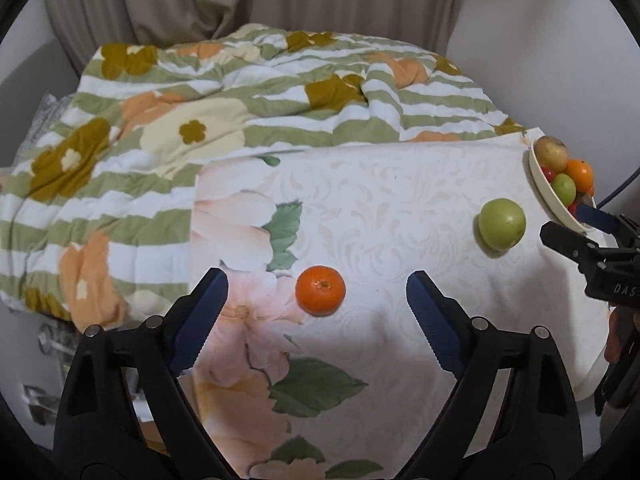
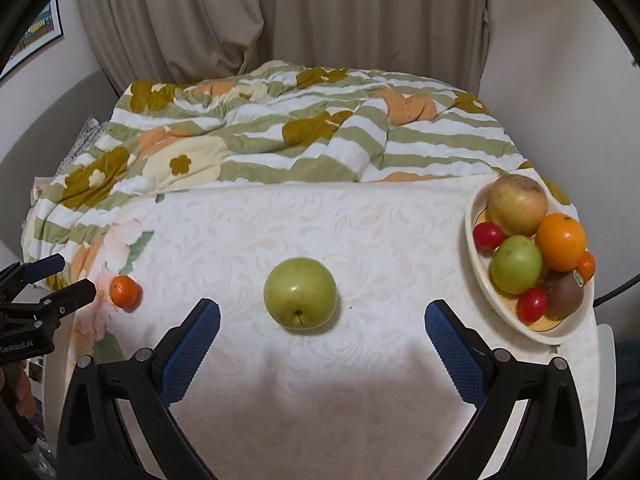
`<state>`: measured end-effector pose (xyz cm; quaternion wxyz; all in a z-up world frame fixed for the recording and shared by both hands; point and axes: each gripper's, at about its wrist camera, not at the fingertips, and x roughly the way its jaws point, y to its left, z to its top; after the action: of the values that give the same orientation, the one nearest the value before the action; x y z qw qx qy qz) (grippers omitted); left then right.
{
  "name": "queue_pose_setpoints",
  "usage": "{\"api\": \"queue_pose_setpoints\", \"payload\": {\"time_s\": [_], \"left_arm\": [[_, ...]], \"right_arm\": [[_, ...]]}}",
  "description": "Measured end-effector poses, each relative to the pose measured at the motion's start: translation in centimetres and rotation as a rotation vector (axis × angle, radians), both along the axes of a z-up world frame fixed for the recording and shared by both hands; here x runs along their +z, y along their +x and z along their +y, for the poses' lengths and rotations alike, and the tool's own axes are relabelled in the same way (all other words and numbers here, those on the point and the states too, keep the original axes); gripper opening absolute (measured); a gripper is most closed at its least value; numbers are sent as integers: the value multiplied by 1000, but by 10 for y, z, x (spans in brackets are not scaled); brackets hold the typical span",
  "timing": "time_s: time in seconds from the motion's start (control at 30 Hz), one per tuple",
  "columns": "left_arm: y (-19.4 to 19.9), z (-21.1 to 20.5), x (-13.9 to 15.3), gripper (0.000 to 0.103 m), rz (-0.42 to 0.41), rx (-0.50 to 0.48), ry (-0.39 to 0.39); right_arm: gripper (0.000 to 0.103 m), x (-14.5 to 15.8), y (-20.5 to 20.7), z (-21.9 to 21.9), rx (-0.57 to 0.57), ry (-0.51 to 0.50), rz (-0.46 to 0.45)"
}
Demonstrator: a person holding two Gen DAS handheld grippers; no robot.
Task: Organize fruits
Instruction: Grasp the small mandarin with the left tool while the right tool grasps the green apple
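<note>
A small orange mandarin (image 1: 320, 290) lies on the white floral cloth just ahead of my open, empty left gripper (image 1: 317, 280), between its blue pads. It also shows in the right wrist view (image 2: 125, 291). A green apple (image 2: 300, 294) lies on the cloth just ahead of my open, empty right gripper (image 2: 322, 312); it also shows in the left wrist view (image 1: 502, 224). A cream bowl (image 2: 480, 280) at the right edge holds several fruits: a yellowish apple, an orange, a green apple, a kiwi, small red fruits. The bowl also shows in the left wrist view (image 1: 540, 188).
A crumpled green-striped floral quilt (image 2: 280, 132) is heaped behind the cloth. Beige curtains (image 2: 320, 12) hang at the back. The left gripper shows at the left edge of the right wrist view (image 2: 60, 280), the right gripper at the right edge of the left wrist view (image 1: 580, 232).
</note>
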<state>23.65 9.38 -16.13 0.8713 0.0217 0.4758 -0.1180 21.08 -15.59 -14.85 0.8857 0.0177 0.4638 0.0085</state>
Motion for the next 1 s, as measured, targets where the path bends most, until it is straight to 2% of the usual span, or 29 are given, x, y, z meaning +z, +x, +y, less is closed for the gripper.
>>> {"api": "queue_pose_setpoints", "payload": {"time_s": [0.07, 0.27, 0.33, 0.4, 0.43, 0.53, 0.6, 0.73, 1.0], "left_arm": [[2, -1, -9, 82, 11, -3, 4], [7, -10, -32, 71, 22, 2, 47], [9, -12, -38, 69, 31, 2, 58], [10, -14, -42, 61, 41, 3, 61], [10, -13, -44, 60, 45, 3, 64], [11, -14, -47, 57, 49, 7, 73], [12, -14, -48, 49, 54, 10, 74], [12, -12, -48, 47, 62, 14, 60], [10, -11, -48, 44, 64, 17, 62]], "right_arm": [[102, -6, 2, 1, 8, 4, 10], [102, -27, 14, 1, 37, 17, 36], [97, -33, 18, 2, 40, 28, 43], [92, -37, 21, 2, 48, 29, 45], [90, -39, 23, 3, 53, 26, 46], [88, -41, 26, 5, 62, 24, 41], [87, -43, 28, 6, 66, 23, 40], [76, -44, 32, 7, 78, 22, 47], [69, -49, 38, 18, 104, -3, 64]]}}
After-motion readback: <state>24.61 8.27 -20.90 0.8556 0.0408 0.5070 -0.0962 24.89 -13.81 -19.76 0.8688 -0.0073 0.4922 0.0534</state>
